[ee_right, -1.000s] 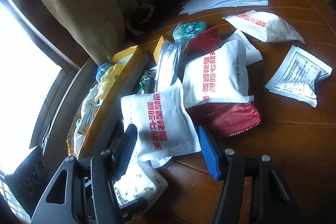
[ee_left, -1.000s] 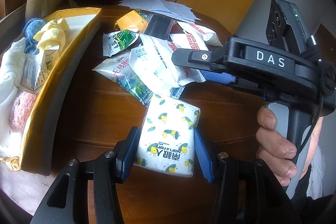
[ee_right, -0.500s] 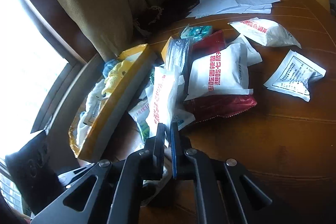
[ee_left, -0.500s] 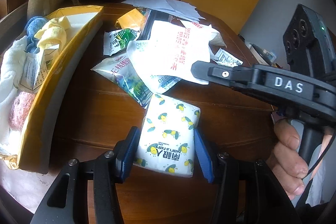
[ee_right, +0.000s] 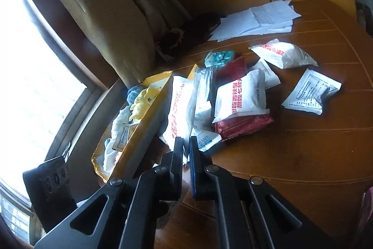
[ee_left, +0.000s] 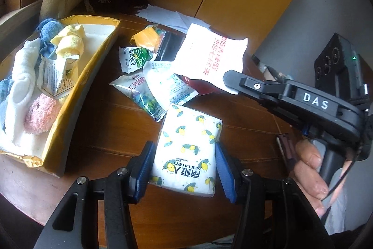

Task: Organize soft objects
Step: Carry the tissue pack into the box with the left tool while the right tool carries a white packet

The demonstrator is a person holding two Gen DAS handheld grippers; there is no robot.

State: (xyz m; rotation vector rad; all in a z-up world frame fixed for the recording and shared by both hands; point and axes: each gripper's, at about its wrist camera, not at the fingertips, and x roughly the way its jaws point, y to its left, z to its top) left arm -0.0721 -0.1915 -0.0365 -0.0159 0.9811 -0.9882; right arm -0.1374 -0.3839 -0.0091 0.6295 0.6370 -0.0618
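Observation:
My left gripper (ee_left: pixel 184 155) is shut on a lemon-print tissue pack (ee_left: pixel 188 151), its blue pads pressed on both long sides just over the wooden table (ee_left: pixel 112 132). My right gripper (ee_right: pixel 186 144) is shut on the edge of a white packet with red lettering (ee_right: pixel 178 109), which hangs lifted above the pile of packets. In the left wrist view that packet (ee_left: pixel 209 57) hangs from the right gripper (ee_left: pixel 229 81), with a hand on its handle. The yellow box (ee_left: pixel 77 90) at the left holds blue, yellow, white and pink soft cloths.
Snack and desiccant packets (ee_right: pixel 240 97) lie heaped in the table's middle, with two more white packets (ee_right: pixel 312 92) to the right. Loose papers (ee_right: pixel 256 20) sit at the far edge. A curtain (ee_right: pixel 112 22) and window stand behind the box.
My right gripper went from open around the white red-lettered packet to shut on its edge, then raised it off the pile. My left gripper kept its hold on the tissue pack.

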